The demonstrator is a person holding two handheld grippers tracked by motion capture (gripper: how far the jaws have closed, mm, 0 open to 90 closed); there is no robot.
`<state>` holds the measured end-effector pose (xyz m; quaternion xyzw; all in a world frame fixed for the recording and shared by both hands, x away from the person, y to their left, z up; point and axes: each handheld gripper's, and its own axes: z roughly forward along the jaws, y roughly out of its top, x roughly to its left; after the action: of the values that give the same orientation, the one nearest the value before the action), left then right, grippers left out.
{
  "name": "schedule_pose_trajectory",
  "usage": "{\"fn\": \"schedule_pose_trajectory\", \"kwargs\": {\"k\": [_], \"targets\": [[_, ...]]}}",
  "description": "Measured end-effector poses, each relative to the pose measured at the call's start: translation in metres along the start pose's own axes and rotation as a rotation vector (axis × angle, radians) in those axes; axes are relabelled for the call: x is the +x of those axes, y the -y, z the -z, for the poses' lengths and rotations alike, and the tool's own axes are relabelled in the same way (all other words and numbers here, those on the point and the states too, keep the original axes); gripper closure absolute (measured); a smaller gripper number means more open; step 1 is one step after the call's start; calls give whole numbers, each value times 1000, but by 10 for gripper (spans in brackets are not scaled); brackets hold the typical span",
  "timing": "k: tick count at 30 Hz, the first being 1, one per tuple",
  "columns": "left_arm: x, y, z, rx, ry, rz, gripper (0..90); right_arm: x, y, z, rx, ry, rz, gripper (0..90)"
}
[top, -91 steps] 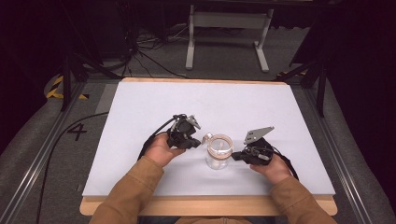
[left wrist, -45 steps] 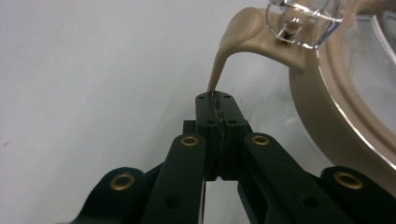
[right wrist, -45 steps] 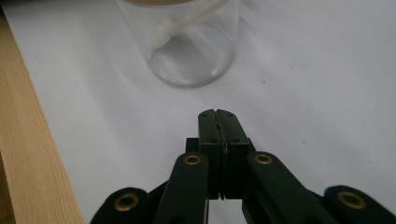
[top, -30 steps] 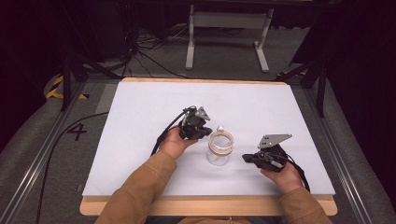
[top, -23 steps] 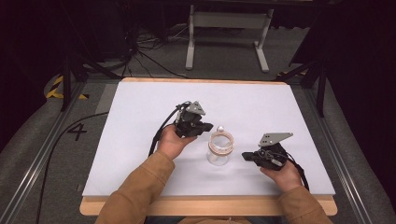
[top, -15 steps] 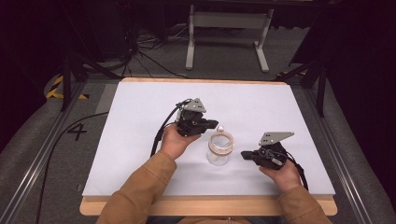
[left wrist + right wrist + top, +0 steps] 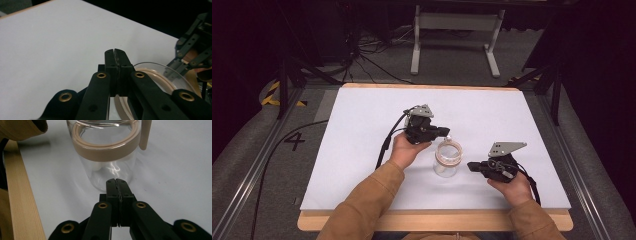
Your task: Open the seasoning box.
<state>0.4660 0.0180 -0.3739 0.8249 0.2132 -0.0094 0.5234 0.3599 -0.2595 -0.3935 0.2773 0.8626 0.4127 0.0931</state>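
At the near edge of the white worktop (image 7: pixel 362 130), a person is holding the right gripper (image 7: pixel 473 166) low and level, its jaws pressed together on nothing and aimed at the side of a clear glass jar (image 7: pixel 447 159) just beside it. The jar is standing upright near the middle of the worktop's near half, a beige band (image 7: pixel 105 152) circling its neck, and no lid is sitting on its open mouth. Past it, the left gripper (image 7: pixel 446 132) is hovering just above the jar's far rim, jaws likewise clenched and empty.

The work appears to be at the point of taking hold of the jar: the next move would likely call for the right jaws to part wide enough to take the glass wall or band while the left comes down to the rim.

Bare worktop is stretching toward the far edge and both far corners, leaving ample room; the near wooden edge (image 7: pixel 432 220) is lying close behind the right hand (image 7: pixel 514 187).
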Motion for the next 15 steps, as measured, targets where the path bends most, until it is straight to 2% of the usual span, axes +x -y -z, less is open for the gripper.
{"fn": "schedule_pose_trajectory", "kwargs": {"k": [2,6,12,15], "targets": [[1,1,0,3,-6,4,896,0,0,0,-1,-1,1,893],[2,1,0,-15,6,13,895,2,-1,0,-7,-4,6,893],[4,1,-3,-9,28,31,881,3,-1,1,-14,-2,11,892],[3,1,-3,-9,20,26,894,4,-2,2,-20,-2,14,893]]}}
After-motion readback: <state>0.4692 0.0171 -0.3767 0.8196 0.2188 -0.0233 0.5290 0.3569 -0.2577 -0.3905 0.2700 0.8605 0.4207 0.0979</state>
